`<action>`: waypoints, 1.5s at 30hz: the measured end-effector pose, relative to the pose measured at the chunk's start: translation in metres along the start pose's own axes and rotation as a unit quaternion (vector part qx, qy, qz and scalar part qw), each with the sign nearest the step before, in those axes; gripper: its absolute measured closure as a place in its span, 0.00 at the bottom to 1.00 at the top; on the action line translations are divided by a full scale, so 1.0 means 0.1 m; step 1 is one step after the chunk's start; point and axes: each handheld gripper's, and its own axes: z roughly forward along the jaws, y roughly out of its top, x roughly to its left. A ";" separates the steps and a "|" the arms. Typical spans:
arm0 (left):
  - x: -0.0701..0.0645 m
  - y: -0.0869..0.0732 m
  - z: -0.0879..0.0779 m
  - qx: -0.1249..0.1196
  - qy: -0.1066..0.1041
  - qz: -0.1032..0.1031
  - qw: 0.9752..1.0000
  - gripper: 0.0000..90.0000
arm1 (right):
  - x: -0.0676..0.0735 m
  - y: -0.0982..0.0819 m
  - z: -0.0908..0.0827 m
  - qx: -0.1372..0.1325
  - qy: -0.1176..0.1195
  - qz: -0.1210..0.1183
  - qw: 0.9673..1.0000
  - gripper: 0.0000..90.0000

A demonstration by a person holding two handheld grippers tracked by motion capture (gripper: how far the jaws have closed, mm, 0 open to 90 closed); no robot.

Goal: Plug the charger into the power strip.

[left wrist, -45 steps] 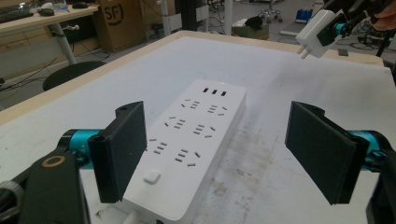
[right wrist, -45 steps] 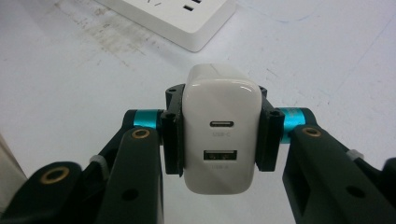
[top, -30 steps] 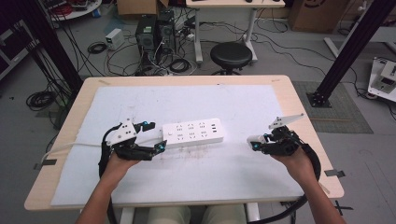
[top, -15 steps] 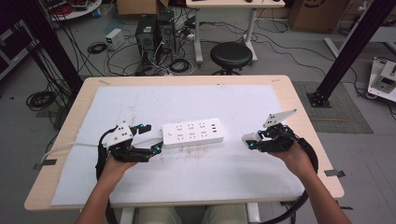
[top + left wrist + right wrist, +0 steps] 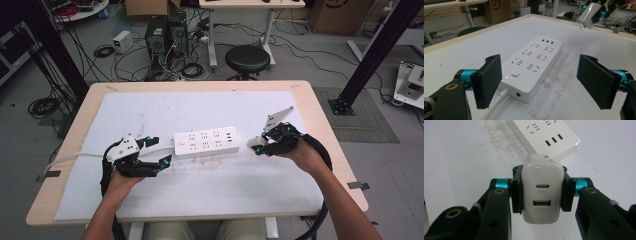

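Note:
A white power strip (image 5: 205, 142) lies flat in the middle of the white mat, its cord (image 5: 75, 157) trailing off to the left. My left gripper (image 5: 160, 150) rests at the strip's left end, jaws open; in the left gripper view its pads (image 5: 490, 80) stand wide on either side of the cord end of the strip (image 5: 534, 62), not touching it. My right gripper (image 5: 257, 144) hovers just right of the strip, shut on a white USB charger (image 5: 542, 192) whose USB-C and USB-A ports face the camera. The charger (image 5: 587, 15) hangs with its prongs pointing down.
The white mat (image 5: 210, 200) covers a wooden table (image 5: 330, 150). Behind the table stand a black stool (image 5: 247, 59), computer towers (image 5: 162, 35) and cables on the floor. A black frame post (image 5: 372, 55) rises at the right.
My right gripper has moved left toward the power strip's right end and risen slightly, still holding the charger. The left gripper has stayed in place.

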 end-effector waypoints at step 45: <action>0.12 -0.13 -0.15 0.010 0.009 0.001 1.000 0.23 | -0.38 1.33 0.89 0.158 0.053 -0.173 0.971 0.70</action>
